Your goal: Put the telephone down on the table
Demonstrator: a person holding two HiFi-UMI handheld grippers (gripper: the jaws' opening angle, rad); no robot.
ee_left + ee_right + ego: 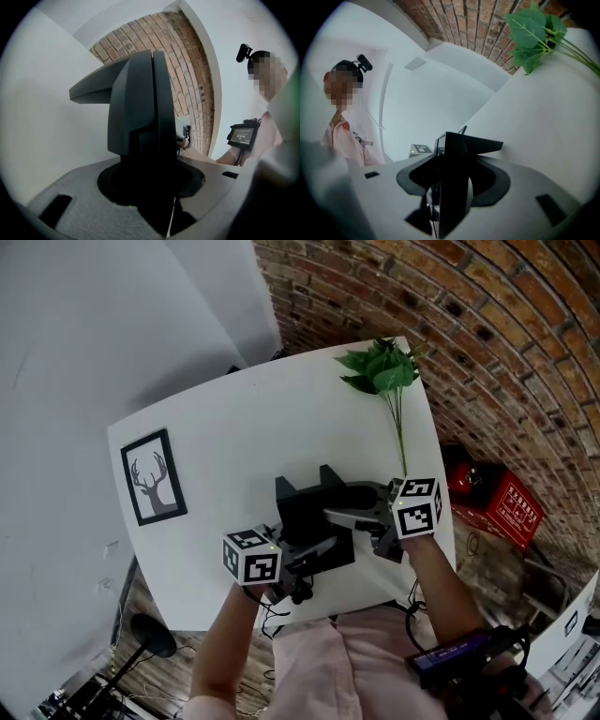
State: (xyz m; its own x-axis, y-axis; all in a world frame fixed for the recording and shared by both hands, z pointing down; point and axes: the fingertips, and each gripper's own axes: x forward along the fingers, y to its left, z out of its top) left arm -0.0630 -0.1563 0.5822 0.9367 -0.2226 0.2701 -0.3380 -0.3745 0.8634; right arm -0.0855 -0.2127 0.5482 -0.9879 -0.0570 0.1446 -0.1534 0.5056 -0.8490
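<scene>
Task item: black plastic telephone (314,510), an angular body with raised wedge-shaped parts. It sits over the near half of the table, between your two grippers. Whether its underside touches the tabletop cannot be told from these views.

Left gripper (309,557): your left tool reaches in from the near-left, its marker cube toward you. In the left gripper view the jaws are clamped on the telephone (140,117), whose dark body fills the gap and rises upright from the gripper (150,199).

Right gripper (361,518): your right tool comes in from the right, its marker cube just beside the table's right edge. In the right gripper view the jaws are closed on a thin black edge of the telephone (457,173), seated in the gripper (447,201).

Support: white square table (244,418), seen steeply from above.

Far-right corner: green artificial leafy sprig (382,371), stem running toward your right gripper; also in the right gripper view (534,30).

Left edge: black-framed picture of a deer head (153,476), lying flat, well apart from the telephone.

Floor, right: red box (502,502) beside the red brick wall (469,324).
</scene>
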